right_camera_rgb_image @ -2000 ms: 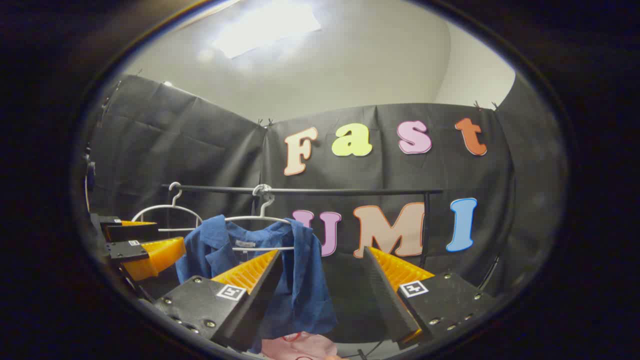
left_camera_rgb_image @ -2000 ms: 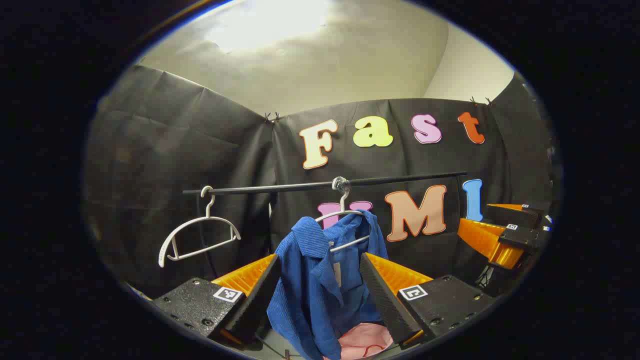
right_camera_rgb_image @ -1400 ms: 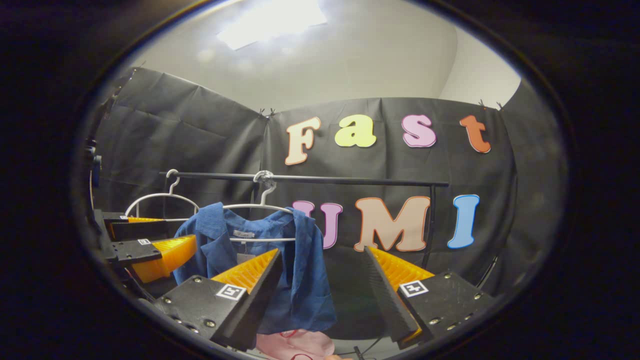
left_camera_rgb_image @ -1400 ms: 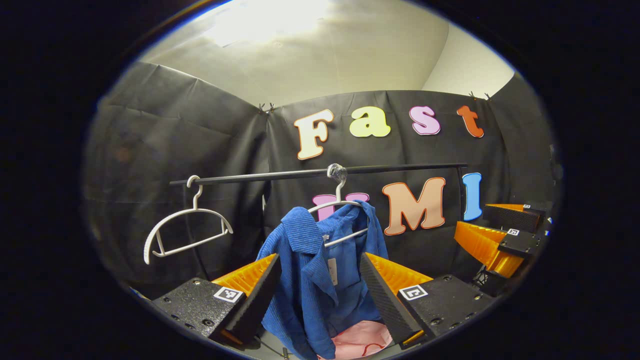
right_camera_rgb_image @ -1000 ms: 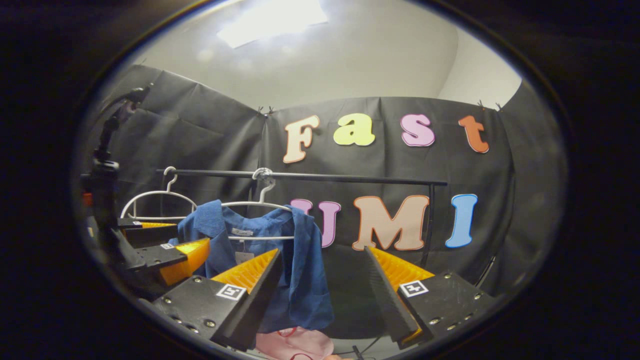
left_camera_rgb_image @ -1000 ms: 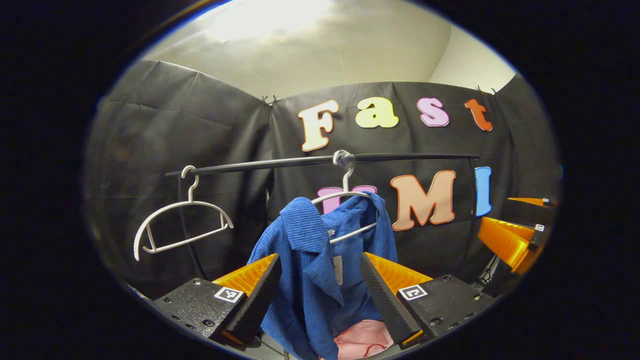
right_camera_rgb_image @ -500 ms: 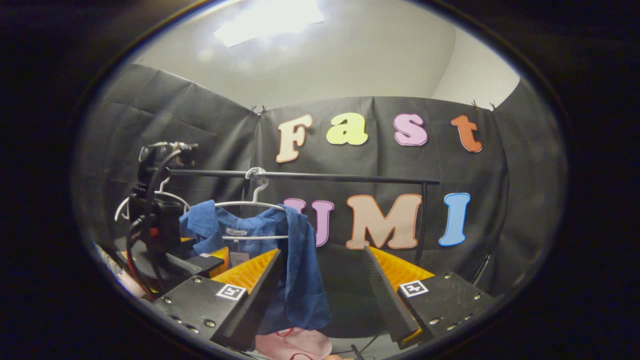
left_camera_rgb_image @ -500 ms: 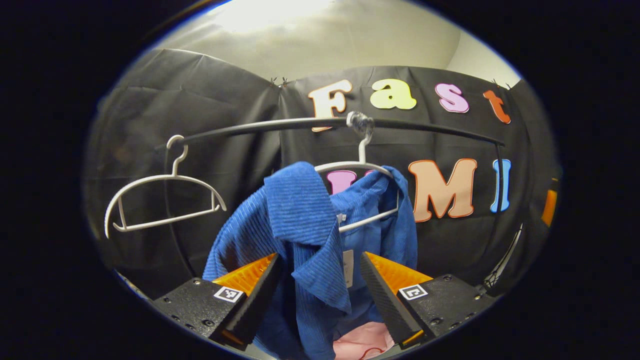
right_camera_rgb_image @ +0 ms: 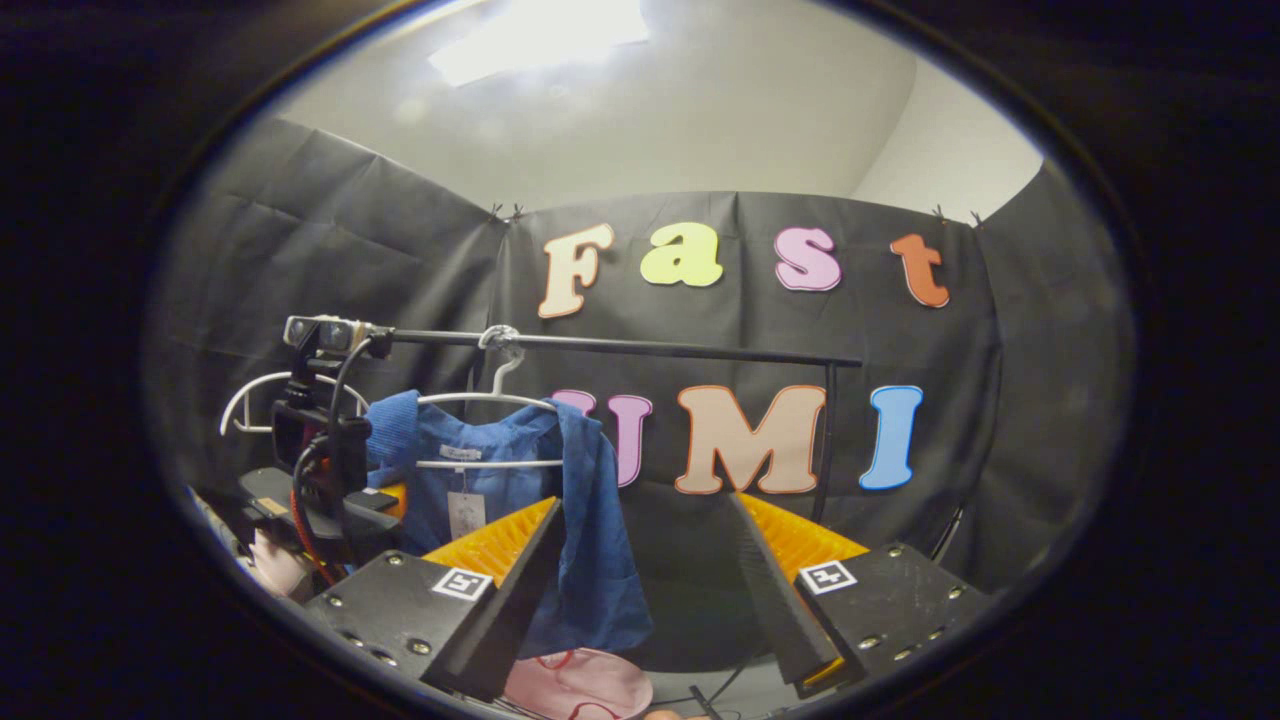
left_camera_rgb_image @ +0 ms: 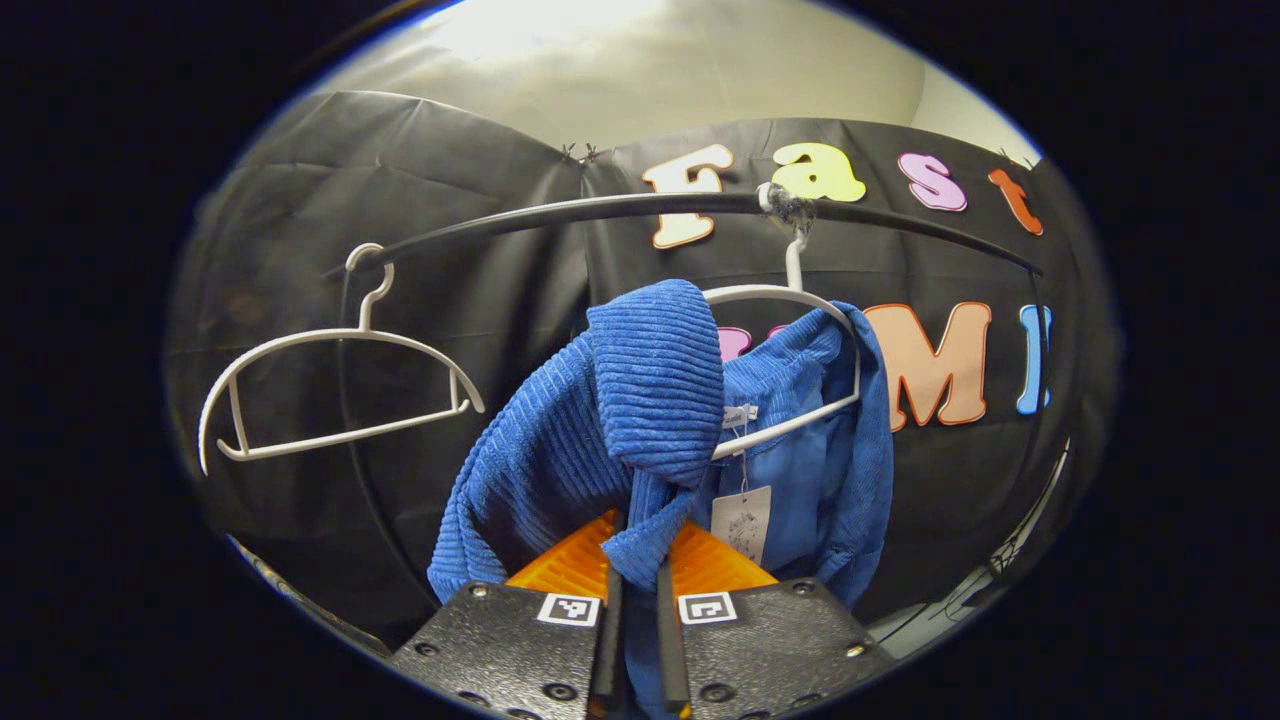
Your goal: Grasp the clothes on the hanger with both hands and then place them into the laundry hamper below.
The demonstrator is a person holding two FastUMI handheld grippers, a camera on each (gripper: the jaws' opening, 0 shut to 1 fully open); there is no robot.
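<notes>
A blue ribbed shirt [left_camera_rgb_image: 640, 400] hangs on a white hanger [left_camera_rgb_image: 790, 300] from the black rail [left_camera_rgb_image: 560, 212]. My left gripper [left_camera_rgb_image: 635, 540] is shut on the shirt's front edge just below the collar, both fingers pressing the cloth. In the right gripper view the same shirt [right_camera_rgb_image: 590, 500] hangs left of centre, and my right gripper [right_camera_rgb_image: 645, 545] stands open in front of it, its left finger overlapping the shirt's right side. The left gripper [right_camera_rgb_image: 385, 500] shows there at the shirt's left shoulder, with a hand [right_camera_rgb_image: 275, 565] below it. Something pink [right_camera_rgb_image: 580, 685] lies below the shirt.
An empty white hanger [left_camera_rgb_image: 335, 385] hangs on the rail to the left of the shirt. The rail's right upright [right_camera_rgb_image: 825, 440] stands behind my right gripper. A paper tag [left_camera_rgb_image: 740, 520] dangles inside the shirt.
My left gripper moved in to the shirt and shut on its front edge below the collar. The right gripper stayed open and barely shifted.
</notes>
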